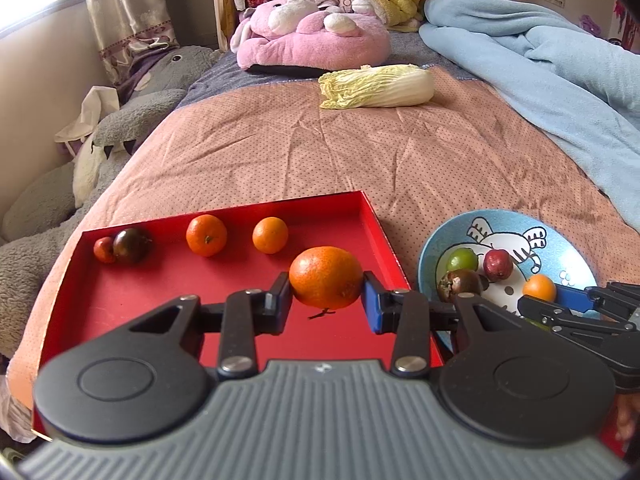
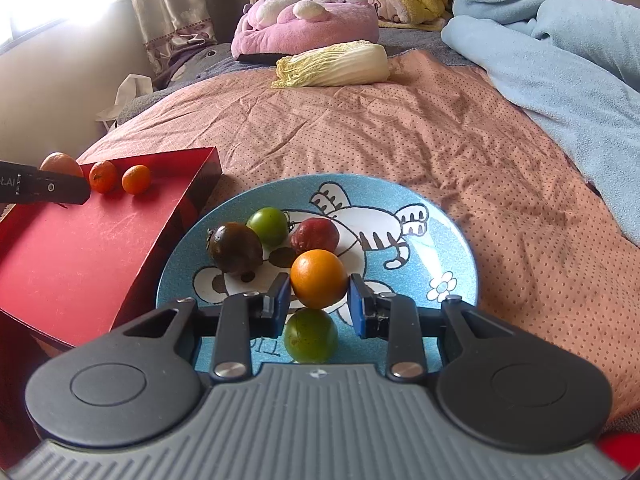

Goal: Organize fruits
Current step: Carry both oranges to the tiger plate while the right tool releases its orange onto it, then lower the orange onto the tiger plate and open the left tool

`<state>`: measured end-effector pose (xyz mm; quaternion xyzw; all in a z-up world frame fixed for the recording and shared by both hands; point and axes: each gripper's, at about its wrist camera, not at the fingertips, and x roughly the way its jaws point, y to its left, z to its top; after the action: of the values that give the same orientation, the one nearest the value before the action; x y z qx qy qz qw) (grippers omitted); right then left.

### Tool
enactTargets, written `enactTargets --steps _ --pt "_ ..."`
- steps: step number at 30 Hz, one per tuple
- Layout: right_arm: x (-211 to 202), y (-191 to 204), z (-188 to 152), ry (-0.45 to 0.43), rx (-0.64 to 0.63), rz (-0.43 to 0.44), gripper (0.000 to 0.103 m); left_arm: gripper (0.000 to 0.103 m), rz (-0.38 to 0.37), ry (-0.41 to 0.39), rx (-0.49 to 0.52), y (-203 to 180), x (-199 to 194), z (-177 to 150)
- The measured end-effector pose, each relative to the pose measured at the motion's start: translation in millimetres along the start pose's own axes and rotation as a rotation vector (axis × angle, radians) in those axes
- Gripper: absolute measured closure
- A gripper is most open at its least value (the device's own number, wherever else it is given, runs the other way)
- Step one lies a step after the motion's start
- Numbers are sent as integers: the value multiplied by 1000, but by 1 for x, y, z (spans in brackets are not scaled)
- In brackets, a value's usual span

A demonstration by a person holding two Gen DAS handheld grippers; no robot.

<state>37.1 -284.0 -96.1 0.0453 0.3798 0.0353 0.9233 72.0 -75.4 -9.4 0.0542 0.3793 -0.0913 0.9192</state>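
Big orange is clamped by left gripper, small orange by right gripper; both best lowered gently onto tray, left of the plate.

Both angled downward, the left hand-held gripper and right hand-held gripper each clamp something.

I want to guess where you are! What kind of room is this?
Most likely a bedroom. The fruit sits on a bed with a dotted pink bedspread, a rumpled blue blanket lies beside it, and a pink plush toy rests near the headboard.
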Motion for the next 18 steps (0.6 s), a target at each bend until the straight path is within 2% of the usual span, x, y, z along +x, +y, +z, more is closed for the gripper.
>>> enactTargets --steps 9,10,12,18 --pt "0 -12 3 -7 4 -68 66 63 -60 17 54 -30 -1 -5" --pt "-1 -12 4 -8 3 -70 64 63 -68 18 62 -34 -1 -5" --pt "-7 -12 7 -22 4 -79 48 63 -80 16 82 -43 -1 -5" --pt "-40 -8 7 -58 -19 -74 45 63 -108 24 131 -65 5 -10"
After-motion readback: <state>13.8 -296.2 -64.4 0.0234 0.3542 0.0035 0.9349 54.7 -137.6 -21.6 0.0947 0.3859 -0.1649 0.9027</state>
